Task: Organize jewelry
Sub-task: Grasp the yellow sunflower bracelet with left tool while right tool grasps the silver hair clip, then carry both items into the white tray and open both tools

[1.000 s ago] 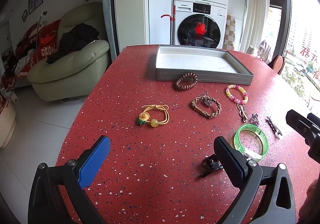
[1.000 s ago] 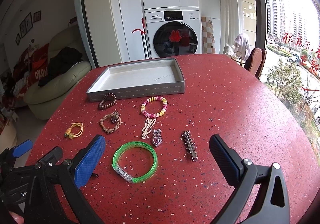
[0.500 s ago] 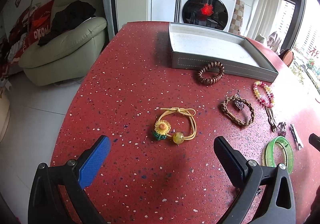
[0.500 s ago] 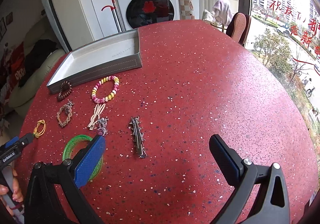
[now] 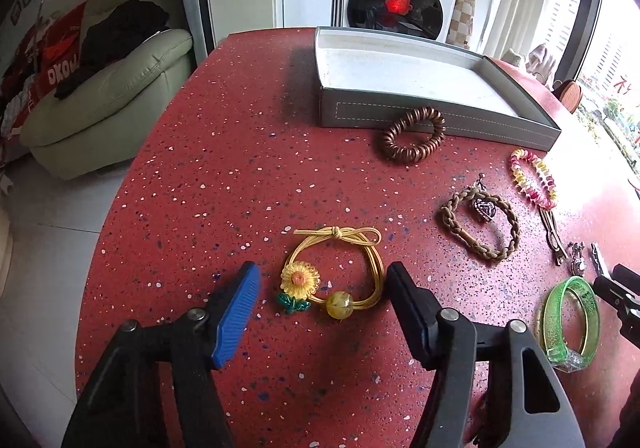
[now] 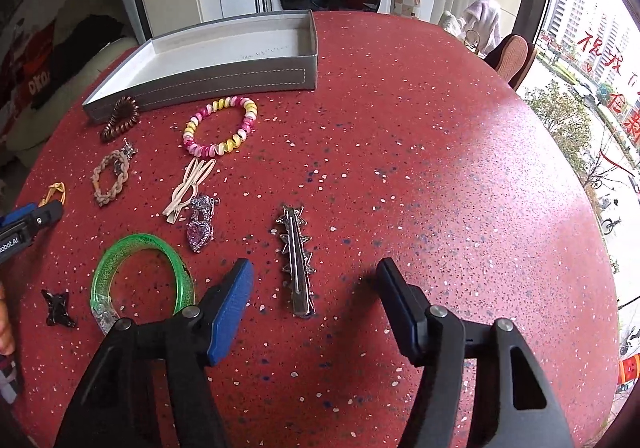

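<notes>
1. The left gripper [image 5: 322,286] is hovering low over the red speckled table [image 5: 224,176], its fingers standing wide and empty on either side of the sunflower hair tie [image 5: 332,274]. The tie is lying near the table's left edge, well short of the grey tray [image 5: 400,114] at the far edge.
2. That tie is looking light and limp: thin yellow elastic cords that will probably be folding and sagging once lifted. The flower and amber bead are the hard parts, so pinching the cords beside them, or across both strands, seems safest.
3. Its knotted bow is pointing toward the tray, with the flower and bead at the end nearest the gripper; the loop is lying flat, roughly round, with no strong long axis.
4. The right gripper [image 6: 314,282] is also spreading wide with nothing between its fingers, straddling the near end of the silver star hair clip [image 6: 295,260], which is lying mid-table, right of the green bangle [image 6: 140,276].
5. The clip appears stiff, thin and metallic, likely slippery and lying flush, so closing across its narrow width at mid-length should be steadier.
6. Its long axis is running toward the table's far edge, almost in line with the gripper's view, the star-tipped end pointing away.
</notes>
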A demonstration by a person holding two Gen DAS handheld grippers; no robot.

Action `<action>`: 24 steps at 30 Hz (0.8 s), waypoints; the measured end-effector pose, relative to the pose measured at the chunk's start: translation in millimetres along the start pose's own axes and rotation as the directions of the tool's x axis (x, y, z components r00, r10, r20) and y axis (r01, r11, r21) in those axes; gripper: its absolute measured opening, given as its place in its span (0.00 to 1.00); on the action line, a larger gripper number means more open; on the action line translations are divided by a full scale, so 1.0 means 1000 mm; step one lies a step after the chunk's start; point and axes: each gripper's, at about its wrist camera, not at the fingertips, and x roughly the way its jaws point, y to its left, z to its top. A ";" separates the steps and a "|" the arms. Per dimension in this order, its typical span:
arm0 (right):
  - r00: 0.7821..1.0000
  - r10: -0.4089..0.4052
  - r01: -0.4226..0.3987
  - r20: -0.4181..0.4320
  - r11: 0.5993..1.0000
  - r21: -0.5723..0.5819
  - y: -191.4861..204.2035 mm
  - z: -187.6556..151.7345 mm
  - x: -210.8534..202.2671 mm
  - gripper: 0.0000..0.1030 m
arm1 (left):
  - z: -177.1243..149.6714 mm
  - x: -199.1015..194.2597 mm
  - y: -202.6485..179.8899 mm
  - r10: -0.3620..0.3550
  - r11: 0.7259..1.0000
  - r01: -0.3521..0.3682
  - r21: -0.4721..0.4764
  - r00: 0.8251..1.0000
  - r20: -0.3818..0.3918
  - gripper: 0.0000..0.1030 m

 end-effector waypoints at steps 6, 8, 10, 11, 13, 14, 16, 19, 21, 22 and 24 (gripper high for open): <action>1.000 0.012 -0.012 -0.001 1.000 -0.011 0.006 0.000 -0.004 0.24 | 0.002 -0.004 -0.008 -0.021 0.999 0.021 0.047 1.000 0.016 0.37; 1.000 0.024 -0.024 -0.001 1.000 0.003 0.004 0.000 -0.004 0.14 | 0.002 -0.005 -0.005 -0.045 0.998 0.044 0.036 0.999 0.016 0.36; 0.999 0.040 -0.040 0.007 0.999 0.026 0.000 0.001 -0.006 0.13 | 0.003 -0.007 -0.002 -0.064 0.998 0.064 0.022 0.998 0.016 0.36; 0.998 0.054 -0.054 0.011 0.998 0.039 -0.003 0.002 -0.007 0.13 | 0.003 -0.009 0.001 -0.072 0.997 0.071 0.015 0.997 0.016 0.36; 0.996 0.081 -0.082 0.023 0.995 0.060 -0.008 0.005 -0.011 0.13 | 0.005 -0.014 0.004 -0.090 0.996 0.090 0.004 0.996 0.020 0.36; 0.995 0.090 -0.092 0.031 0.994 0.063 -0.009 0.007 -0.014 0.13 | 0.007 -0.016 0.005 -0.097 0.995 0.097 0.001 0.995 0.025 0.36; 0.994 0.098 -0.101 0.048 0.993 0.062 -0.010 0.013 -0.019 0.11 | 0.011 -0.023 0.005 -0.106 0.994 0.106 0.004 0.994 0.042 0.36; 0.991 0.117 -0.121 0.068 0.991 0.065 -0.011 0.022 -0.025 0.11 | 0.020 -0.032 0.004 -0.118 0.993 0.117 0.015 0.991 0.062 0.36; 0.989 0.129 -0.134 0.079 0.989 0.068 -0.011 0.029 -0.028 0.11 | 0.027 -0.037 0.003 -0.123 0.992 0.122 0.021 0.990 0.075 0.36; 0.987 0.137 -0.143 0.086 0.987 0.070 -0.012 0.033 -0.029 0.11 | 0.030 -0.039 0.002 -0.126 0.992 0.125 0.024 0.989 0.082 0.36; 0.983 0.157 -0.164 0.095 0.983 0.079 -0.013 0.041 -0.031 0.11 | 0.039 -0.043 0.002 -0.133 0.991 0.131 0.027 0.987 0.092 0.36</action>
